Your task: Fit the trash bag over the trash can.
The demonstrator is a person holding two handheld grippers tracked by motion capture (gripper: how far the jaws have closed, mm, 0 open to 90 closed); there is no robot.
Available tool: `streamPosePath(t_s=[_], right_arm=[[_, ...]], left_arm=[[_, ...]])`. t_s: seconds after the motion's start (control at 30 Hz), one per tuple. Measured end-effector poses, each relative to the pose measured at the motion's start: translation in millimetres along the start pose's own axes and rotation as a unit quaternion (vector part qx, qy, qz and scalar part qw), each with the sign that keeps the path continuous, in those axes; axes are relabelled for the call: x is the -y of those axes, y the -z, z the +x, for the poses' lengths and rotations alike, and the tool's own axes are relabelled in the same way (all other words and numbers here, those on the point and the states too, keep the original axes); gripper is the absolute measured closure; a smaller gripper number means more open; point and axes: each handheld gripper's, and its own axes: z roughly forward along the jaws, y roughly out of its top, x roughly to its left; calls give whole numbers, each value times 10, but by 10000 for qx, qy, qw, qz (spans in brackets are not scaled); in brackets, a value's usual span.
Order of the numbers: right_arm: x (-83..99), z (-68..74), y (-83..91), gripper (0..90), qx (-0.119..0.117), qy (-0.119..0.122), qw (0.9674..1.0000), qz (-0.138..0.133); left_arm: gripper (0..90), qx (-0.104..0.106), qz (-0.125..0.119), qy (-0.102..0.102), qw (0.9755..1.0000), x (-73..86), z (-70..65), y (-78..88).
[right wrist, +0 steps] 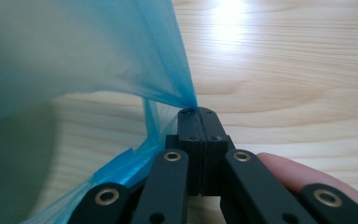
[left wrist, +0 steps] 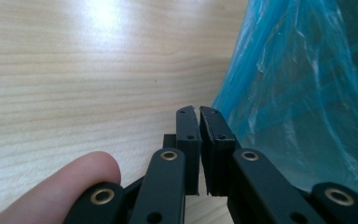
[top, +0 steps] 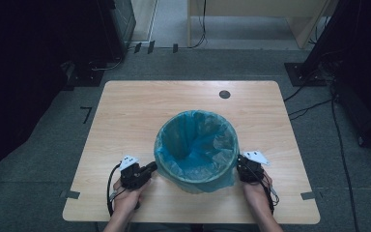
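Two grippers flank one bin [top: 195, 181] lined with a single blue bag [top: 195, 145], which stands upright near the front middle of the table [top: 125, 111]. The right gripper [right wrist: 198, 111] has its jaws pressed together on a pinch of the bag's film, pulled taut into a point at the tips, so that side is already held. The left gripper [left wrist: 198, 109] sits just beside the bag's left flank with its jaws nearly together and nothing between them (a thin slit of daylight shows). The film lies to the right of those jaws, touching or almost touching the outer one. My guess is that the left side must open and shift toward the bag to match the right-hand hold.
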Motion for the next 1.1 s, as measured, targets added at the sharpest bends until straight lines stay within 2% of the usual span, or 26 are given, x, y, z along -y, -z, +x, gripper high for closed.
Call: streamPosePath(t_s=[0.07,0.13,0.2,0.27,0.33,0.37,0.43,0.5,0.57,0.6,0.67,0.73,0.83,0.93,0.97,1.0,1.1], right_arm=[[3,-75,-1,900,53,-141,9999,47],[5,-141,9,900,132,-200,9997,55],[14,-225,23,900,211,-195,9996,46],[28,-299,47,900,269,-237,9993,56],[43,-366,68,900,320,-198,9993,51],[50,-405,79,900,247,-278,9993,48],[62,-473,102,821,-193,-375,9991,73],[70,-473,141,679,-589,-229,9980,19],[65,-426,212,540,-933,26,9955,-192],[54,-395,250,473,-1007,134,9944,-274],[37,-341,330,337,-1068,370,9921,-542],[21,-312,402,284,-1143,493,9895,-734],[23,-308,522,266,-1332,660,9837,-1014],[35,-337,651,263,-1486,821,9765,-1328],[37,-351,696,264,-1541,845,9741,-1421],[38,-372,752,272,-1636,862,9701,-1570],[36,-418,864,299,-1830,827,9630,-1798]], left_arm=[[859,-200,95,-136,9997,7,13,6],[864,-572,135,-257,9979,7,34,20],[861,-638,140,-169,9977,-3,78,45],[873,-845,85,-142,9963,-5,114,69],[873,-892,58,-95,9960,-9,160,90],[872,-931,41,-76,9956,-11,185,102],[839,-844,-20,-8,9964,-15,208,117],[727,-798,-151,58,9967,-24,208,134],[652,-779,-370,60,9963,-39,185,163],[626,-799,-514,53,9955,-46,164,180],[584,-857,-811,-7,9930,-61,120,222],[564,-848,-1053,-21,9908,-69,89,255],[558,-831,-1424,-134,9862,-82,21,310],[575,-777,-1803,-232,9803,-98,-43,364],[588,-750,-1951,-280,9775,-104,-64,385],[609,-727,-2028,-316,9760,-107,-75,396],[649,-656,-2264,-429,9709,-119,-112,437]])
